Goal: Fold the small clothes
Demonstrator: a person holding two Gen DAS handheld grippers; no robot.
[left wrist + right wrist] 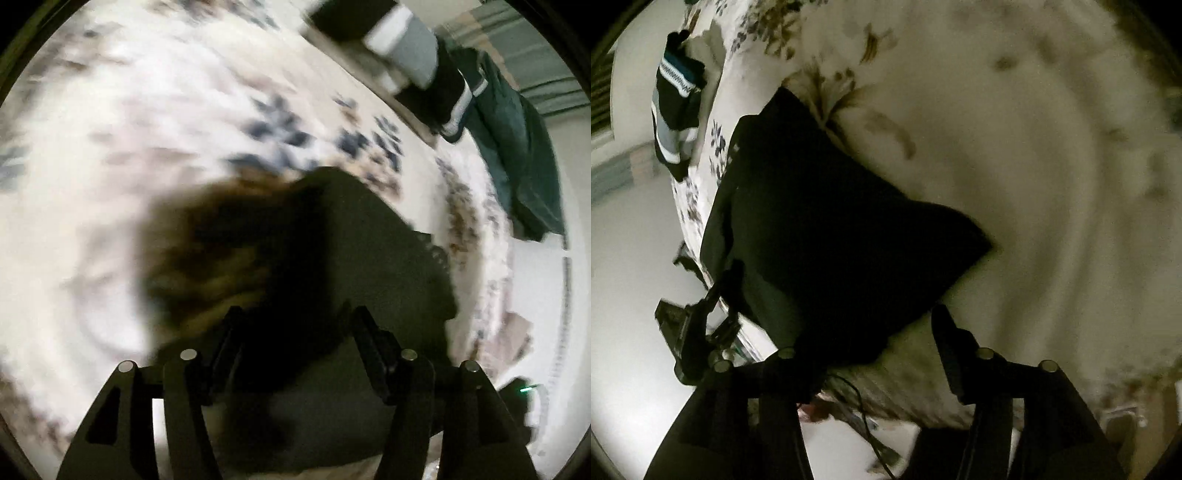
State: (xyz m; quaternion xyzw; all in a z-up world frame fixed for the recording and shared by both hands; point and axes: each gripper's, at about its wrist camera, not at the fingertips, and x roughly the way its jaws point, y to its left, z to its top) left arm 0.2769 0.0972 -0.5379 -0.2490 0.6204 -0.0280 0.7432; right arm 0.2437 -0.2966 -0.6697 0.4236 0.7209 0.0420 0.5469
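A small dark garment (362,251) lies on a white floral bedsheet (110,147); the left wrist view is motion-blurred. My left gripper (295,332) is open just above the garment's near part, with the cloth between and below its fingers. In the right wrist view the same dark garment (827,221) lies flat near the bed edge. My right gripper (871,332) is open, its fingers wide apart over the garment's near corner. The left gripper (701,325) shows at the garment's left edge.
A folded dark and grey striped garment (413,55) and a dark green cloth (517,155) lie at the far bed edge. The striped garment also shows in the right wrist view (676,118). Pale floor (628,258) lies beyond the bed edge. Cables (864,417) lie below.
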